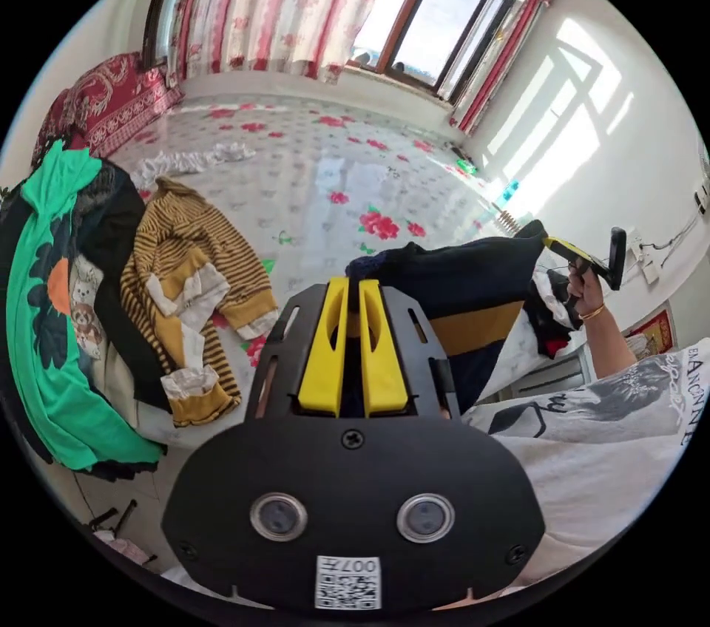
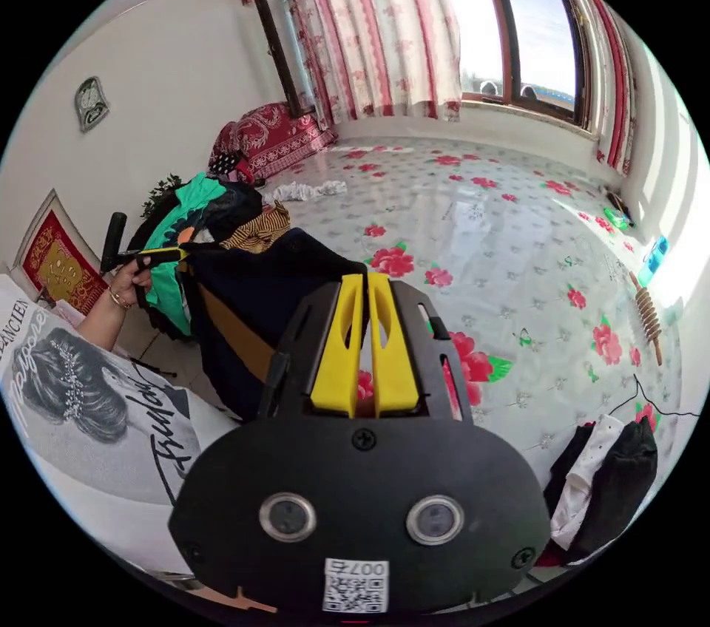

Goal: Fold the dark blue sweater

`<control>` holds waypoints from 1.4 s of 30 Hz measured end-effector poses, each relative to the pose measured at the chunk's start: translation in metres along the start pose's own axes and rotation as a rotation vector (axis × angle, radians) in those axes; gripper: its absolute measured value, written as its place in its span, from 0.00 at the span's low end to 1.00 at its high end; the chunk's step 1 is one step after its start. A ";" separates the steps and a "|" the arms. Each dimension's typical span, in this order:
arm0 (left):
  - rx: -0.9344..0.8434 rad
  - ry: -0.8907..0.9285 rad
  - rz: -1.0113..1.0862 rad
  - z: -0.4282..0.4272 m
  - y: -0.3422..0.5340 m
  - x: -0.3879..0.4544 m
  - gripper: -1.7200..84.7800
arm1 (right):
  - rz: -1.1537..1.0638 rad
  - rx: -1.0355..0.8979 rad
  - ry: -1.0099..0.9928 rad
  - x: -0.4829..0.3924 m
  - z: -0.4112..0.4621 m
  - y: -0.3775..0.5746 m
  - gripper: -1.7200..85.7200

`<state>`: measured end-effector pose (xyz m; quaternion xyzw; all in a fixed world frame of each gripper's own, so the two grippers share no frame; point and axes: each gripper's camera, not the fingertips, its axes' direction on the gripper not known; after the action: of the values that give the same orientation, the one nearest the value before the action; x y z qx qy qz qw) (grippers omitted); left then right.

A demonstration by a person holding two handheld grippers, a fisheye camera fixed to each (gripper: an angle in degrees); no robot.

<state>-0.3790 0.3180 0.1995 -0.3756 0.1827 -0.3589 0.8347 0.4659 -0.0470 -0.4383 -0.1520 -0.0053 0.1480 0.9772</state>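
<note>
The dark blue sweater [image 1: 458, 279] with a mustard band hangs stretched in the air between my two grippers. In the left gripper view my left gripper [image 1: 353, 281] has its yellow jaws closed on one top edge of the cloth. The right gripper [image 1: 562, 248], held by a hand, pinches the far corner. In the right gripper view the sweater [image 2: 251, 287] runs from my right gripper [image 2: 367, 277], jaws together at its near edge, back to the left gripper [image 2: 166, 256].
A brown striped sweater [image 1: 192, 265] and a green garment [image 1: 44, 331] lie in a pile at the edge of the flowered surface [image 2: 518, 228]. Dark and white clothes [image 2: 606, 464] sit at its other edge. The person's white printed shirt [image 1: 592, 435] is close by.
</note>
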 end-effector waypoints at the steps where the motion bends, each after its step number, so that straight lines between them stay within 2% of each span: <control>1: 0.082 0.041 0.030 -0.026 -0.004 0.013 0.02 | -0.024 0.076 0.039 -0.009 -0.038 0.002 0.02; 6: 0.377 0.152 0.189 -0.125 -0.001 0.075 0.01 | -0.058 0.430 0.130 -0.048 -0.183 0.032 0.02; 11: 0.651 0.147 0.387 -0.207 0.024 0.141 0.01 | -0.112 0.730 0.237 -0.094 -0.306 0.079 0.02; 16: 0.841 0.100 0.460 -0.255 0.040 0.185 0.01 | -0.166 0.869 0.292 -0.124 -0.369 0.095 0.02; 19: 0.932 0.062 0.388 -0.266 0.039 0.191 0.01 | -0.206 0.931 0.346 -0.134 -0.388 0.090 0.02; 24: 1.006 -0.023 0.358 -0.252 0.006 0.194 0.01 | -0.237 0.908 0.346 -0.122 -0.378 0.044 0.02; 26: 0.969 -0.115 0.346 -0.230 -0.024 0.194 0.01 | -0.237 0.842 0.378 -0.105 -0.352 0.004 0.02; 29: 0.796 -0.270 0.308 -0.163 -0.103 0.179 0.02 | -0.184 0.692 0.404 -0.064 -0.295 -0.059 0.03; 31: 0.512 -0.302 0.261 -0.072 -0.175 0.146 0.03 | -0.110 0.615 0.338 -0.024 -0.248 -0.089 0.04; 32: 0.432 -0.303 0.227 -0.047 -0.190 0.133 0.04 | -0.043 0.529 0.318 0.004 -0.212 -0.102 0.05; 33: 0.271 -0.322 0.162 0.004 -0.208 0.106 0.07 | -0.010 0.470 0.317 0.018 -0.193 -0.107 0.06; 34: 0.134 -0.345 0.089 0.046 -0.212 0.079 0.09 | 0.060 0.342 0.318 0.044 -0.157 -0.108 0.06; 36: 0.065 -0.389 0.049 0.087 -0.195 0.049 0.10 | 0.130 0.206 0.271 0.077 -0.115 -0.088 0.08; 38: 0.020 -0.425 0.049 0.120 -0.165 0.027 0.10 | 0.212 0.065 0.226 0.111 -0.064 -0.032 0.09; 42: -0.293 -0.384 0.031 0.210 -0.072 -0.009 0.09 | 0.383 -0.288 0.162 0.146 0.018 0.086 0.10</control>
<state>-0.2978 0.3958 0.3907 -0.5512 0.0765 -0.2376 0.7962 0.5797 0.0790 -0.4522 -0.2990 0.0807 0.3153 0.8970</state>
